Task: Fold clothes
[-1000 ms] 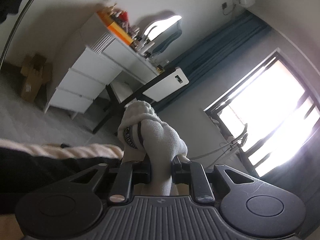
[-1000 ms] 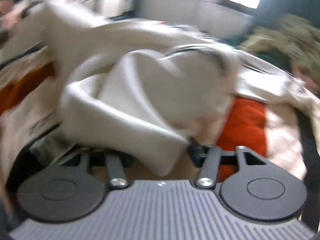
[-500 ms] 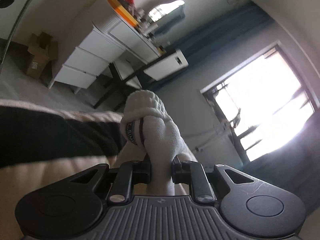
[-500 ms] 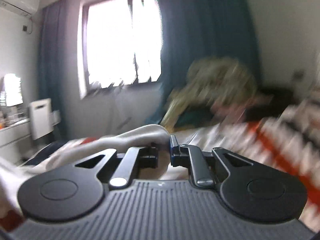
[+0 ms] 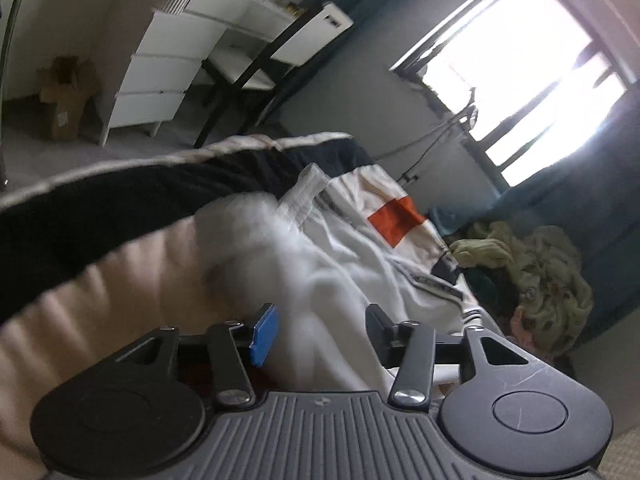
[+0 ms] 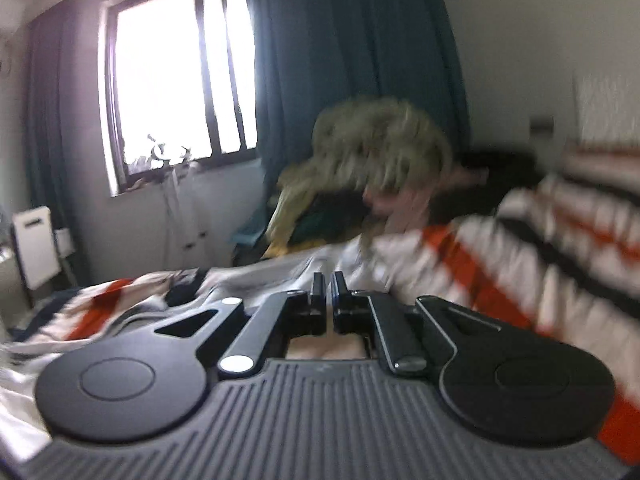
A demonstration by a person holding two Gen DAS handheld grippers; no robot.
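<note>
My left gripper (image 5: 320, 328) hangs over the bed with its jaws opening. A rolled white sock pair (image 5: 248, 240), blurred by motion, lies loose between and just ahead of the fingers, and the pads are off it. Beyond it a white garment with dark trim (image 5: 360, 272) is spread on the striped bedspread (image 5: 396, 218). My right gripper (image 6: 328, 300) is shut, and nothing shows between its fingers. It points low across the orange, white and black bedspread (image 6: 520, 240) toward an olive fuzzy garment heap (image 6: 376, 148).
The olive heap (image 5: 540, 276) sits at the bed's far end by teal curtains (image 6: 352, 40). A white drawer unit (image 5: 160, 68), a black-framed desk (image 5: 256, 68) and a cardboard box (image 5: 64, 96) stand on the floor beyond the bed. A bright window (image 5: 520, 76) is behind.
The left jaws have opened and let go of the sock roll, and that view has swung down onto the bed. The right gripper has left the white garment, risen and closed empty.
</note>
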